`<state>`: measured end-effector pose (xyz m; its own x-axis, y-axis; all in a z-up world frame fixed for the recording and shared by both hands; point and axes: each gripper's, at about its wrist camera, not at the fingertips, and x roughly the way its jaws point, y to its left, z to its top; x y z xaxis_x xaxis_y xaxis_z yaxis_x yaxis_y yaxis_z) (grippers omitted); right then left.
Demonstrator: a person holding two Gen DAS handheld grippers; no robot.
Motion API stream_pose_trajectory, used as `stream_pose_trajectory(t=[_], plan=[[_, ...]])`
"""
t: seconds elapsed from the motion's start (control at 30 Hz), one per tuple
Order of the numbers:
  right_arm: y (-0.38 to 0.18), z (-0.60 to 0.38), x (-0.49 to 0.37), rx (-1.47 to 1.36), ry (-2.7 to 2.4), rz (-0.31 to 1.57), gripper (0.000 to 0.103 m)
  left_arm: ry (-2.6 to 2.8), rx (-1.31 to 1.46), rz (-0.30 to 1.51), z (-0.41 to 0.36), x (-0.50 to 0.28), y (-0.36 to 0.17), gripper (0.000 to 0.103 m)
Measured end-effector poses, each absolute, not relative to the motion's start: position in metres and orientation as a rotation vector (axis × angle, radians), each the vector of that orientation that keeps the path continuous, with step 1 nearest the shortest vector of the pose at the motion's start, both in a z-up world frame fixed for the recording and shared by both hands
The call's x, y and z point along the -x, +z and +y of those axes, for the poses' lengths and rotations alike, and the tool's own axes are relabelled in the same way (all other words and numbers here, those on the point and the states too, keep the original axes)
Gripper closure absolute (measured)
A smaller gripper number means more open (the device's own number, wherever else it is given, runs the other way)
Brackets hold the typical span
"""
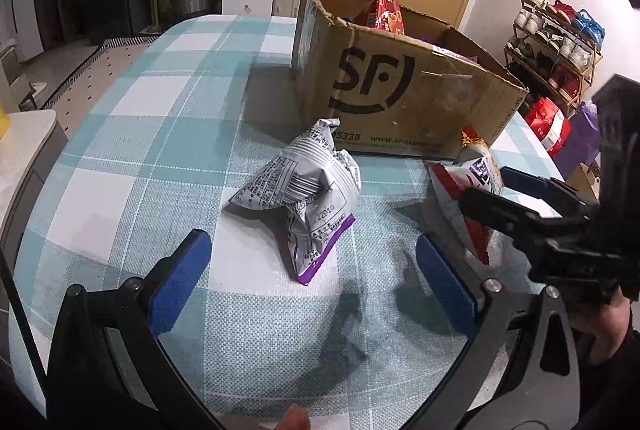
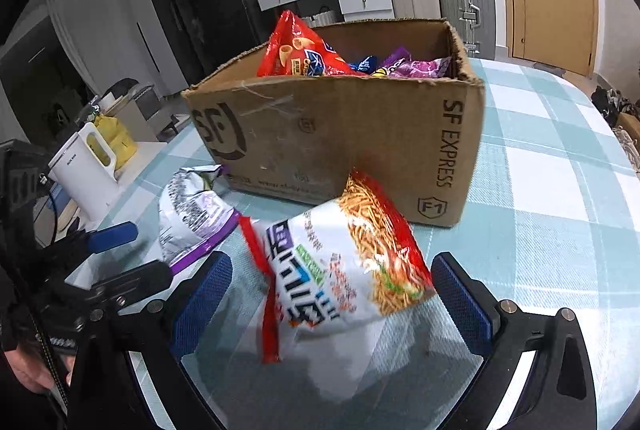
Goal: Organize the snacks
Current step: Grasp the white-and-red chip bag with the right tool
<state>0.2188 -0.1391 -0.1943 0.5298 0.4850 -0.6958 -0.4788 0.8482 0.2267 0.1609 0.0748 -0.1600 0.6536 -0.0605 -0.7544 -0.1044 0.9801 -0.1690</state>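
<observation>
Noodle snack bag (image 2: 344, 270) sits between the spread jaws of the right gripper (image 2: 332, 302), untouched by either pad, just in front of the cardboard box (image 2: 340, 133). Left gripper (image 1: 312, 278) jaws are likewise spread around the grey-purple bag (image 1: 304, 197) on the counter (image 1: 140, 133).

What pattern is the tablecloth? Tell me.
The tablecloth is teal-and-white plaid, clearest in the left wrist view.
</observation>
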Motion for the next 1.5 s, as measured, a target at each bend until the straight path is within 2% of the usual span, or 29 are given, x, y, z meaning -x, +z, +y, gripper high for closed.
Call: stream_pose_trajectory(t=[0.23,0.4,0.5,1.5], plan=[[-0.199,-0.13,-0.237,-0.037,0.589,0.854,0.004,0.042,0.225,0.881,0.083,-0.161,-0.166,0.001],[-0.2,-0.123,-0.237,-0.007,0.601,0.858,0.024,0.054,0.232,0.872,0.087,-0.158,-0.164,0.001],[-0.201,-0.127,-0.234,-0.03,0.625,0.858,0.03,0.057,0.231,0.866,0.087,-0.155,-0.161,0.001],[-0.193,-0.149,-0.202,-0.122,0.658,0.844,0.037,0.077,0.261,0.866,0.101,-0.14,-0.158,0.001]])
